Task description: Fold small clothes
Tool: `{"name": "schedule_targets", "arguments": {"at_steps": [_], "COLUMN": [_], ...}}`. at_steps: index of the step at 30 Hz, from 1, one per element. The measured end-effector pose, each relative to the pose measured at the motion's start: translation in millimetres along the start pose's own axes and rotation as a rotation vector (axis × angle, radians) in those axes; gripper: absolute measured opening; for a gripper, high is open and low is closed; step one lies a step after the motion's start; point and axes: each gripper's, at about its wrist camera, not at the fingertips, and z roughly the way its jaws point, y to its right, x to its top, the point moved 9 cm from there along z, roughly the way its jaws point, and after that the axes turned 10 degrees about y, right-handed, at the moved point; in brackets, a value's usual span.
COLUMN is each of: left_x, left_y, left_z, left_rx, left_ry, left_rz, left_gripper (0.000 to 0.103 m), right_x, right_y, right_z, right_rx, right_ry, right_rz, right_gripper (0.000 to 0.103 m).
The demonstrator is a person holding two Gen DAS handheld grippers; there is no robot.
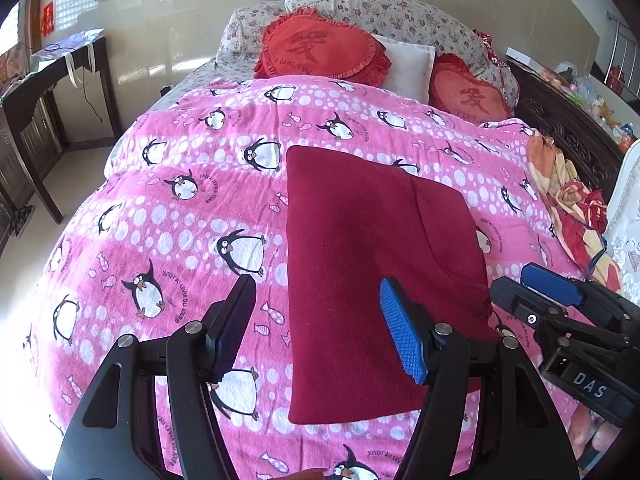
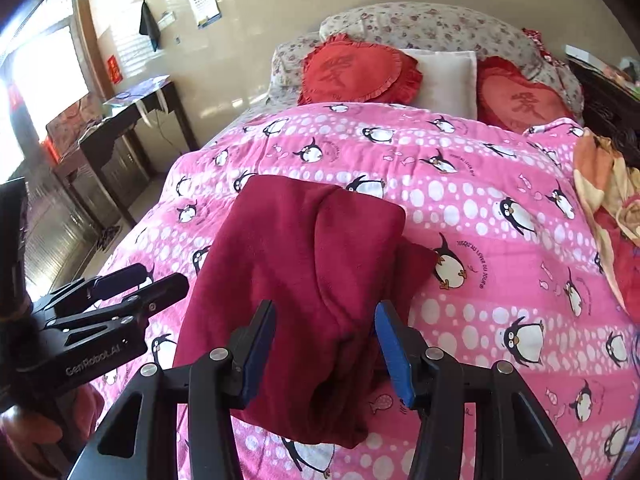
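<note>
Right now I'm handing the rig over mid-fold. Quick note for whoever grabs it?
Left gripper: open, empty, over the near left edge of the dark red fleece garment.
Right gripper: open, straddling a raised ridge of the garment's near right part; pads not pressing it.
Garment lies on the pink penguin-print blanket, already folded into a rough rectangle.
Left: near right side is bunched; flatten it, then likely one more fold.

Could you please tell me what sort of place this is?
Most likely a home bedroom: a bed with a pink penguin blanket, red cushions and a white pillow at its head, and a dark desk by the wall.
</note>
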Motion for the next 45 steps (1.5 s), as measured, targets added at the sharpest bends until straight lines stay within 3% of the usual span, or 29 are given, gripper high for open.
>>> {"name": "schedule_targets", "arguments": {"at_steps": [4, 7, 45], "left_x": [0.2, 0.5, -9.9], "left_y": [0.3, -0.9, 0.3], "left_z": [-7.3, -11.7, -3.7], "left_rx": [0.006, 0.013, 0.016], "left_ry": [0.015, 0.027, -0.002], "left_rz": [0.009, 0.006, 0.007], "left_gripper": [0.065, 0.065, 0.065], "right_x": [-3.5, -3.8, -13.7], "right_y": [-7.6, -12.0, -9.5], "right_z": [-1.0, -3.6, 5.2], "right_rx": [-0.006, -0.006, -0.021], "right_ry": [-0.003, 0.006, -0.044], "right_rz": [0.002, 0.004, 0.022], "right_gripper": [0.061, 0.063, 0.065]}}
